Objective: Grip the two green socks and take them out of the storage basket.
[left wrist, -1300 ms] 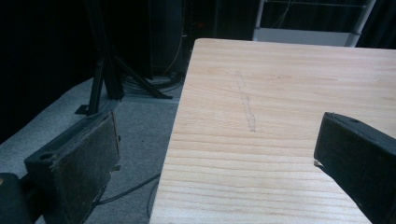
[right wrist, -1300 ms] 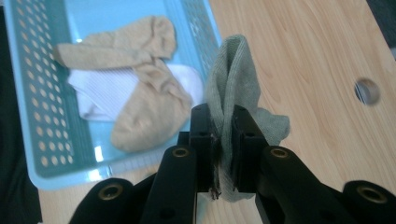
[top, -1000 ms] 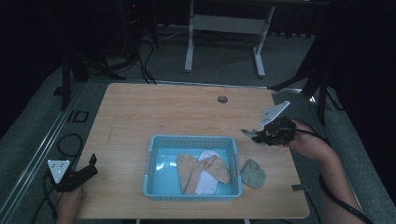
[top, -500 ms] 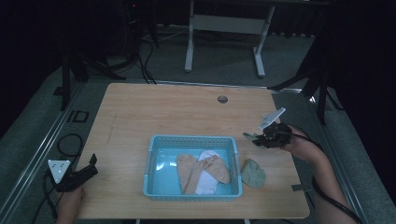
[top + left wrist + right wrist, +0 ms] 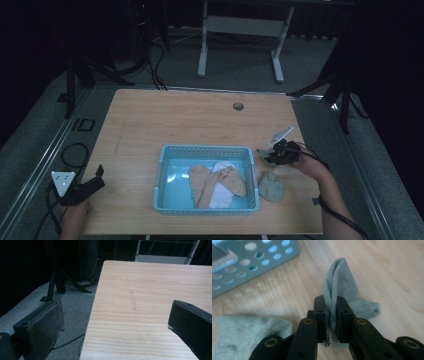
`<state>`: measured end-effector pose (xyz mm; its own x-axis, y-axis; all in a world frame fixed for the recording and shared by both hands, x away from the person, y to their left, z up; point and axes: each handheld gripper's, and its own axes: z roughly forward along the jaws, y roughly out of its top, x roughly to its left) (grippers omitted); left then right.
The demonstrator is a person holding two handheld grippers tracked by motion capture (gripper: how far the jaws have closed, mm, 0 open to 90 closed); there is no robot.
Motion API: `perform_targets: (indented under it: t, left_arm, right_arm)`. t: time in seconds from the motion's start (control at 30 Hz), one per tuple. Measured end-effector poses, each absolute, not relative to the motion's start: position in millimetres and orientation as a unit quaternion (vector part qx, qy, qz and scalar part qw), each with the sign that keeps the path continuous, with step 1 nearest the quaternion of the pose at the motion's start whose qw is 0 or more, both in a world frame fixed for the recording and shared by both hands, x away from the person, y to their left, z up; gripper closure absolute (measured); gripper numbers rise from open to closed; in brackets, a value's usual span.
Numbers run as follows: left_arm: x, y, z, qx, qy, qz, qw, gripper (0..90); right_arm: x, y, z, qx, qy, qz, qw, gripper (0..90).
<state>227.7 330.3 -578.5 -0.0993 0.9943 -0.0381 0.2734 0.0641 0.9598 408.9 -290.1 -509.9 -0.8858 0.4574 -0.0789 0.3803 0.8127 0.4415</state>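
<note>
My right gripper (image 5: 267, 153) hangs low over the table just right of the blue basket (image 5: 205, 148). In the right gripper view its jaws (image 5: 331, 302) are shut on a folded grey-green sock (image 5: 339, 280), whose free end touches the wood. A second grey-green sock (image 5: 271, 186) (image 5: 244, 335) lies on the table in front of it, beside the basket's right wall (image 5: 262, 257). Inside the basket lie tan socks (image 5: 210, 182) and a white sock (image 5: 220, 197). My left gripper (image 5: 92, 181) rests at the table's front left corner, jaws wide open (image 5: 117, 322) with nothing between them.
The wooden table (image 5: 175, 120) has a round cable hole (image 5: 238, 106) near its far edge. A faint scratch (image 5: 131, 295) marks the wood ahead of the left gripper. Cables and stand legs (image 5: 240, 25) occupy the dark floor around the table.
My right gripper has come down toward the table beside the basket, with the grey-green sock still in its jaws. The left gripper has not moved.
</note>
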Motion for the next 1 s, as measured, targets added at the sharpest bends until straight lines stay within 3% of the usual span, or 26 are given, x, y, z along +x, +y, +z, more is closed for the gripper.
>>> perform_targets:
  t: [0.27, 0.43, 0.63, 1.0]
  left_arm:
    - [227.8, 330.3, -578.5, 0.528, 0.601, 0.435, 0.413, 0.4]
    - [227.8, 330.3, -578.5, 0.528, 0.601, 0.435, 0.414, 0.4]
    - [227.8, 330.3, -578.5, 0.528, 0.601, 0.435, 0.414, 0.4]
    - [227.9, 330.3, -578.5, 0.528, 0.601, 0.435, 0.414, 0.4]
  right_arm:
    - [402.3, -288.4, -528.6, 0.23, 0.946, 0.217, 0.07, 79.7]
    - [397.9, -286.6, -518.1, 0.218, 0.948, 0.218, 0.073, 69.5]
    - [393.0, -291.8, -501.0, 0.229, 0.939, 0.243, 0.079, 50.5]
    - [387.4, -313.8, -489.6, 0.267, 0.914, 0.278, 0.124, 37.4]
